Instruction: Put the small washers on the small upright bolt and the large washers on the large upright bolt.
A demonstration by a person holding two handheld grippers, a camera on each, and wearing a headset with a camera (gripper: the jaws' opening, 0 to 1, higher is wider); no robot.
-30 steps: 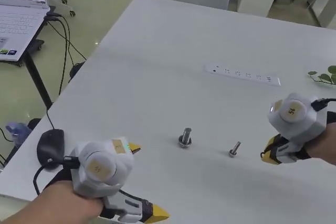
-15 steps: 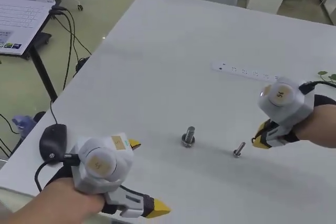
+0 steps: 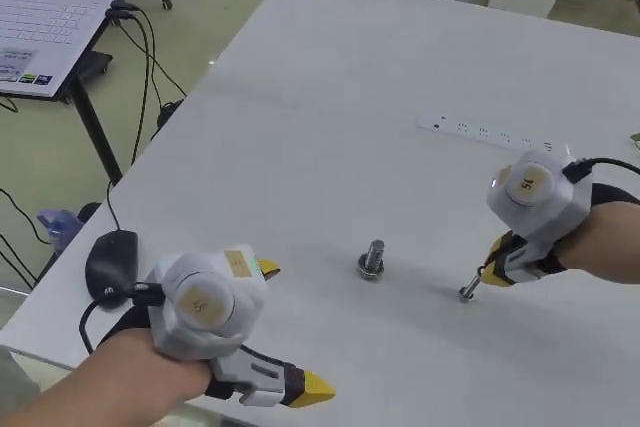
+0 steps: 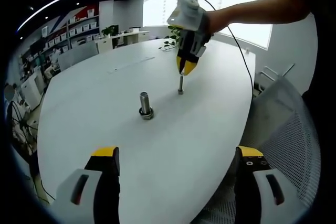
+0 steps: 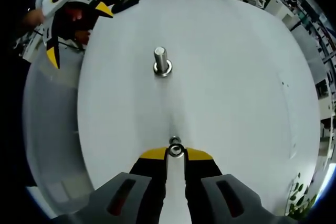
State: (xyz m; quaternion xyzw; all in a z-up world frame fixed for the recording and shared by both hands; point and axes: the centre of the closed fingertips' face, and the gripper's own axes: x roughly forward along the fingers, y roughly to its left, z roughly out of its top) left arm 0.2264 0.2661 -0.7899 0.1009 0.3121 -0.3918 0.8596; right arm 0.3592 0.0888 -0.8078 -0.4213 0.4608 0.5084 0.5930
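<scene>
Cap stickers on both grippers are too blurred to read. Right gripper [image 3: 492, 269] was clear a second ago, now at small bolt [image 3: 467, 290] top, jaws drawn close — grip unclear. Large bolt [image 3: 372, 259] at its 9 o'clock on bench [image 3: 330, 107]. Left gripper [image 4: 176, 156] — jaws spread wide.

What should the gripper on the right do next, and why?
Probably ease the right gripper straight down a touch. Its tips hang just over the small bolt, close around a small round metal bit, maybe a washer; I can't tell for sure.
</scene>
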